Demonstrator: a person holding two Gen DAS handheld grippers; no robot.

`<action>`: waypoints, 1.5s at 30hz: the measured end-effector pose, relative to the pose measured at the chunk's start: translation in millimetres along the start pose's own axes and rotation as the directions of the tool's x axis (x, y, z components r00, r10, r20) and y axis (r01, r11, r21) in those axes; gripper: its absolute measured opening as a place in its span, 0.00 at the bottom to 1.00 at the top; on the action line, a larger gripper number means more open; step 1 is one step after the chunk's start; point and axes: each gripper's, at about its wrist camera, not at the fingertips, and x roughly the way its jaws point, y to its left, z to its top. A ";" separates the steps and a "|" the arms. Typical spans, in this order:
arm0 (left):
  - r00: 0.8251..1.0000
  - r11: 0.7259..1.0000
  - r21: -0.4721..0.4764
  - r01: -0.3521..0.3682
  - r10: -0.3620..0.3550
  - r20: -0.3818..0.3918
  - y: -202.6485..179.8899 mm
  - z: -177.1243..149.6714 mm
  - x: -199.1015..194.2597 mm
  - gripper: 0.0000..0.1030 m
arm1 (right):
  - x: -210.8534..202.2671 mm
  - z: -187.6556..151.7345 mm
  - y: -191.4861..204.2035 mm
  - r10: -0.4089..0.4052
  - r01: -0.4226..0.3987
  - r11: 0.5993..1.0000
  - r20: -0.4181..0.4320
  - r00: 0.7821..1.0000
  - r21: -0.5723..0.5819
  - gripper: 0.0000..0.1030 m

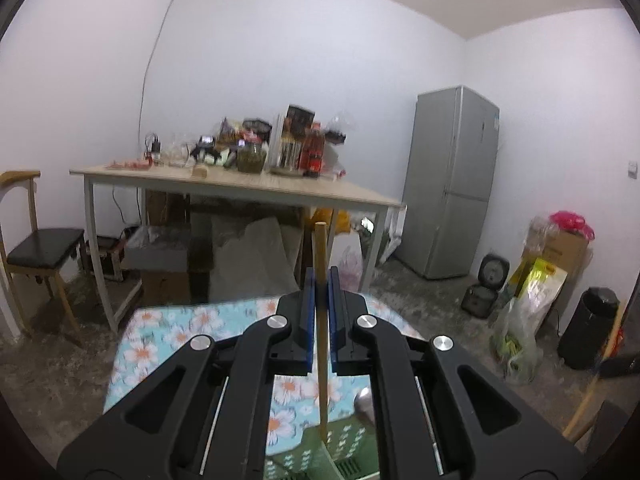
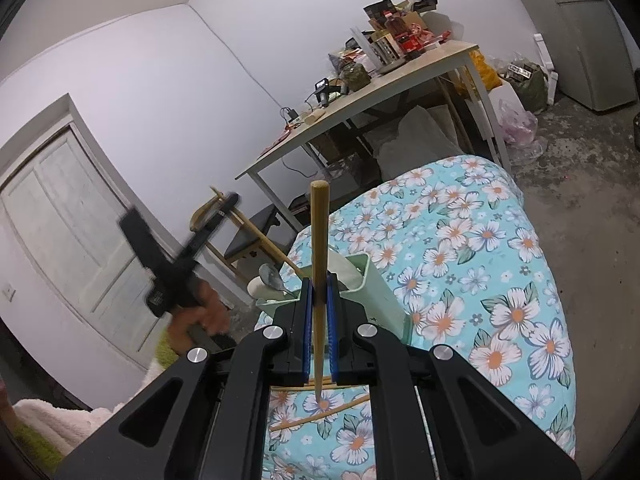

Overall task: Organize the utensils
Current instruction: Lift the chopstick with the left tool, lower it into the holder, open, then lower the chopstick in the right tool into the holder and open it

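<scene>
**Both grippers clamped on chopsticks above the green holder**

My left gripper [image 1: 321, 280] is clenched on a chopstick [image 1: 321, 256]. The stick runs straight up between the blue pads [image 1: 309, 320], its blunt end rising past the fingertips. Its lower end reaches down behind the fingers into a green holder [image 1: 304, 456] directly below the tool. A metal spoon [image 1: 364, 404] shows just right of the stick, under the right finger, above the holder. Beneath all this is a table under a floral cloth [image 1: 160, 340], turquoise with white flowers.

My right gripper [image 2: 319, 284] is likewise closed on a second chopstick [image 2: 320, 220], held upright between its pads [image 2: 307, 332]. The pointed tip hangs below the fingers, over the cloth [image 2: 460, 260]; I cannot tell whether it touches. Loose chopsticks [image 2: 320, 414] lie flat on the cloth behind that tip, close under the tool. Just ahead of the fingertips stands the holder [image 2: 372, 292], pale green, with a spoon [image 2: 270, 276] and a stick leaning out of its left side. Left of the tool, the person's hand [image 2: 200, 316] grips the other tool, blurred.

Farther ahead in the left view stands a wooden table [image 1: 240, 184] crowded with jars, bottles and packets. A chair [image 1: 44, 248] sits to its left, a grey fridge [image 1: 452, 184] to its right. Bags and a black bin [image 1: 588, 328] line the wall at far right. In the right view, a white door [image 2: 68, 220] fills the far left.
</scene>
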 end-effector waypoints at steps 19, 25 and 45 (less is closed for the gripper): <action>0.997 0.990 -0.122 0.068 -0.073 -0.037 49.6 -23.1 -46.7 0.28 | 13.0 54.6 64.5 -0.016 0.044 0.985 0.165 0.986 -0.167 0.07; 0.998 0.990 -0.132 0.044 -0.048 -0.034 69.4 -44.2 -85.5 0.29 | 49.9 67.9 78.1 -0.060 0.097 0.973 0.175 0.983 -0.211 0.07; 0.989 0.984 -0.178 0.025 -0.050 -0.136 92.6 -89.3 -100.6 0.31 | 111.1 32.4 63.4 -0.187 0.192 0.964 0.047 0.981 -0.182 0.44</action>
